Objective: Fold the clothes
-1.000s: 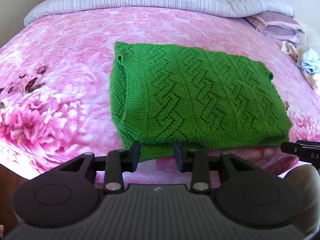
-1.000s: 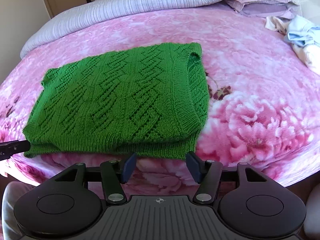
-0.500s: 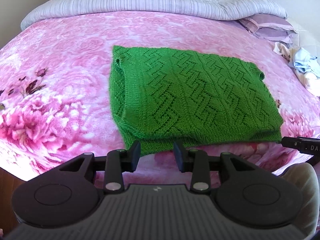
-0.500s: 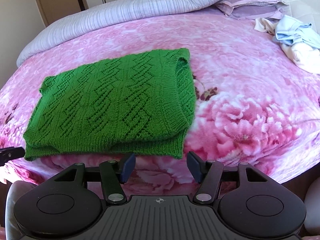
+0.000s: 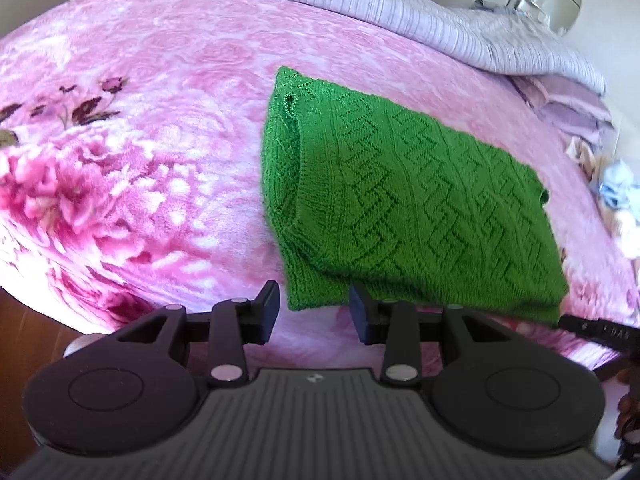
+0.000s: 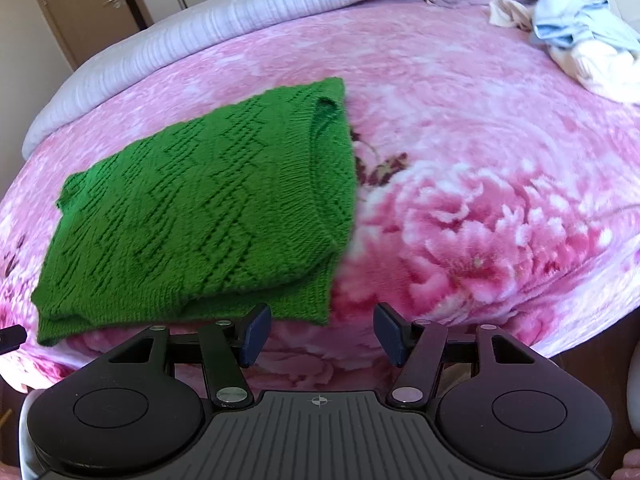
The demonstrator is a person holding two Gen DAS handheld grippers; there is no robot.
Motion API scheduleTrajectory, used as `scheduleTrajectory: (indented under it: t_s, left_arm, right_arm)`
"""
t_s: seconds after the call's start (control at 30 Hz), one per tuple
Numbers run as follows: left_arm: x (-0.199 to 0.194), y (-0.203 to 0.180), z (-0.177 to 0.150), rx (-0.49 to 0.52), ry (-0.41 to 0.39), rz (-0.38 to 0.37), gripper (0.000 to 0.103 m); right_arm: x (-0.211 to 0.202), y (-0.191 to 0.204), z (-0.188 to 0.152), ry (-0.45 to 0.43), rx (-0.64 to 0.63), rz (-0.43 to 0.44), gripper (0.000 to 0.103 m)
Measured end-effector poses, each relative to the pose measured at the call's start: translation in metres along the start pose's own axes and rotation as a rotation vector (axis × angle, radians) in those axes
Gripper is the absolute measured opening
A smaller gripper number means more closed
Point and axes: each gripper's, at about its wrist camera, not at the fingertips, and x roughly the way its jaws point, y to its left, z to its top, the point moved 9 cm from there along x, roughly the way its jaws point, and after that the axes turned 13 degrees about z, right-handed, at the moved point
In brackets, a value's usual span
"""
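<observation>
— What has changed in the last second?

— My left gripper [image 5: 314, 307] has swung round, so the folded green lace-knit sweater [image 5: 404, 204] now lies slantwise in its view, its near corner just ahead of the fingertips; my right gripper [image 6: 320, 330] has slid off to the side, the sweater's near right corner now left of its gap. Both sets of jaws stand wide apart and hold nothing.

— And for the folding?

— The sweater lies doubled over near the front edge of the pink floral plush blanket [image 6: 480, 184]; I judge this fold set down and released, with either another fold or a fresh garment next.

— Anything in the way?

— Nothing lies on the sweater; a heap of pale blue and cream clothes [image 6: 576, 40] sits well apart at the far right; the grey ribbed duvet [image 5: 360, 4] and lilac pillow [image 5: 568, 108] bank up behind.
</observation>
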Motion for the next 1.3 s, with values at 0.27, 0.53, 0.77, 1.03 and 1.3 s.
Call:
scheduleTrajectory:
  t_s: [0.27,0.53,0.77,1.03,1.3]
  left_arm:
    - [0.009,-0.007,0.008,0.019,0.004,0.01,0.036]
    - [0.02,-0.006,0.012,0.015,0.018,0.015,0.036]
    - [0.02,-0.011,0.023,0.024,-0.014,-0.016,0.036]
    - [0.03,-0.006,0.026,-0.003,0.007,-0.018,0.036]
    - [0.04,0.006,0.027,-0.057,0.034,-0.014,0.036]
  right_arm:
    - [0.001,0.0,0.008,-0.007,0.003,0.01,0.061]
    - [0.005,-0.008,0.013,-0.013,0.044,0.025,0.061]
    - [0.001,-0.015,0.027,-0.071,0.16,0.121,0.061]
    - [0.006,-0.021,0.033,-0.086,0.229,0.16,0.061]
    - [0.012,-0.022,0.034,-0.068,0.204,0.135,0.061]
